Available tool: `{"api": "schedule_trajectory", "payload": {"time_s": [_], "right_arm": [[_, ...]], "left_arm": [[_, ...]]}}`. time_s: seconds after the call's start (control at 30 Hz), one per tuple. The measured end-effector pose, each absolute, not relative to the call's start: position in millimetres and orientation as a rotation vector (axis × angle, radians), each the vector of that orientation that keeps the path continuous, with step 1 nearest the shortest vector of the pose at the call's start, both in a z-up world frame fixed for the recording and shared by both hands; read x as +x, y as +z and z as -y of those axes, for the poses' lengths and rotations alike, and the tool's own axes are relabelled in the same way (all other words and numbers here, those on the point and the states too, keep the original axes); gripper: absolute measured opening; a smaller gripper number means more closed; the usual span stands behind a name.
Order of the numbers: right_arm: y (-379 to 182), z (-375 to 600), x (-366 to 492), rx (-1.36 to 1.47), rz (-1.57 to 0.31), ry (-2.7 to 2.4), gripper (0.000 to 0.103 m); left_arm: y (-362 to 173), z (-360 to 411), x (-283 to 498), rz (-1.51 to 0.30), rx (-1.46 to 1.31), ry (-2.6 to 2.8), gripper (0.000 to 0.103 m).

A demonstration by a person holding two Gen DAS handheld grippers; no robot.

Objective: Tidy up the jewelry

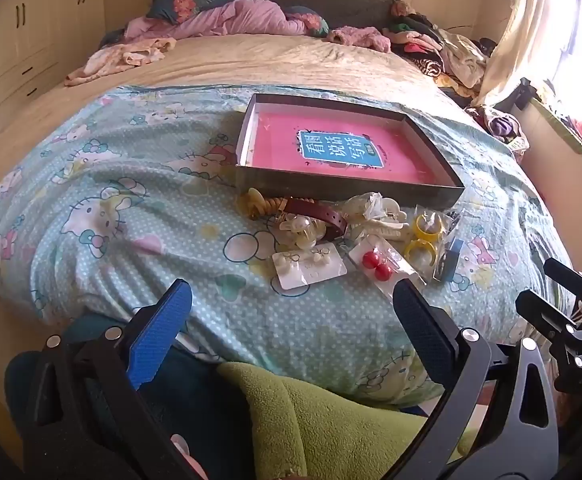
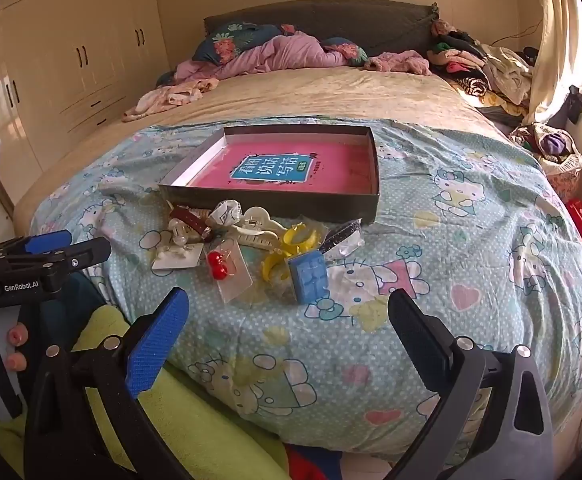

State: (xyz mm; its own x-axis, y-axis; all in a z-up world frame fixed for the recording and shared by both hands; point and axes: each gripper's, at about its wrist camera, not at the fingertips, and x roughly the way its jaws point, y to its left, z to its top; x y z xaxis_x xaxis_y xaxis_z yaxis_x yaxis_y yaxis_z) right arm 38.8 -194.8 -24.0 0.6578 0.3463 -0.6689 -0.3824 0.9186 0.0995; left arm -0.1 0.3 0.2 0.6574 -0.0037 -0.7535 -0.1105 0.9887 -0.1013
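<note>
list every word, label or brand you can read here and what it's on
"看图说话写话": blue label on the pink book lying in the shallow box.
"GenRobot.AI": white print on the left tongs, seen from the right wrist view.
Small green tag beside the book's title: too small to read.
Marks on the jewelry packets: unreadable.

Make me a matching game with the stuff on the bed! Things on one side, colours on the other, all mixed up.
Things:
1. round bead earrings
2. plastic rings
3. little block
4. strap

Colours:
A. yellow
B. brown
C. red
D. blue

Pairs: 1-C, 2-A, 3-D, 4-B
</note>
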Motion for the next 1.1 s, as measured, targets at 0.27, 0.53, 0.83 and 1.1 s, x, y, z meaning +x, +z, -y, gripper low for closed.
{"api": "schedule_trajectory", "payload": {"time_s": [0.27,0.53,0.83,1.1], "right_arm": [[-21.0,191.0,36.0,-0.074,-0.75,0.41,0.099],[-19.3,186.1,35.7,-0.071,-0.744,0.414,0.099],[-18.5,187.9,33.6,-0.066,-0.739,0.428,0.099],[-19.8,187.1,34.1,-0.068,-0.738,0.432,0.099]], "left_arm": [[6.8,1.0,-0.5,-0.848,-0.144,0.049,0.094],[13.4,-1.0,-4.4,-0.842,-0.153,0.046,0.094],[8.0,0.1,-5.7,-0.838,-0.155,0.049,0.094],[6.4,3.8,-8.7,-0.835,-0.147,0.049,0.094]]}}
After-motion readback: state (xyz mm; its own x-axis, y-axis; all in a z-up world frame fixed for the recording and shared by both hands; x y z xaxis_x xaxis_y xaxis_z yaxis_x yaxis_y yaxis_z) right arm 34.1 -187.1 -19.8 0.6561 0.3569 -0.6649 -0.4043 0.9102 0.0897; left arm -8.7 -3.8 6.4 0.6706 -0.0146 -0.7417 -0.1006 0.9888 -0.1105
